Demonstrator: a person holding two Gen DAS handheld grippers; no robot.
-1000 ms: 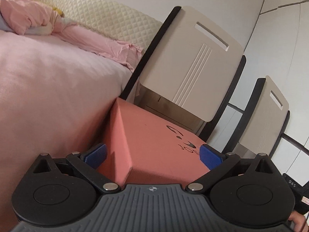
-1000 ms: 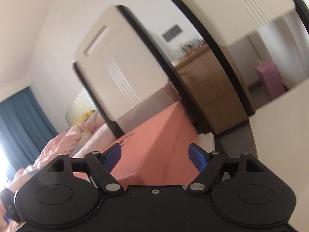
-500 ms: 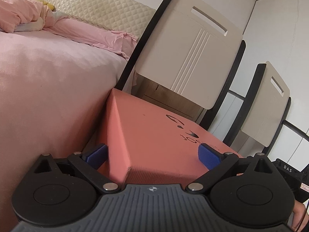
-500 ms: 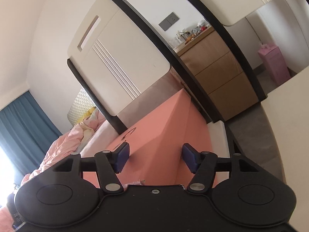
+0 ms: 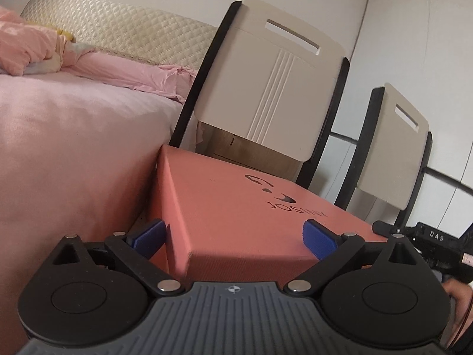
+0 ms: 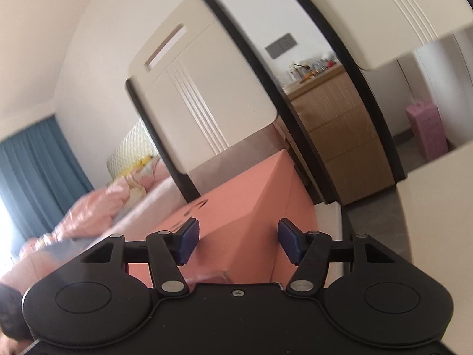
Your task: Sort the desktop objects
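One salmon-pink carton [image 5: 236,207], printed lid uppermost, carried between both tools with a bed [image 5: 74,148] at 9 o'clock and two chair backs [image 5: 266,88] at 12 to 2 o'clock. Left tool [image 5: 233,233]: jaws spread wide across a near corner, pads against the box faces as far as can be seen. Right tool [image 6: 236,239]: jaws straddle the opposite corner likewise. Handling, by judgement: stiff textured board, probably light, edges crushable; best held at opposite corners, level, with even pressure.
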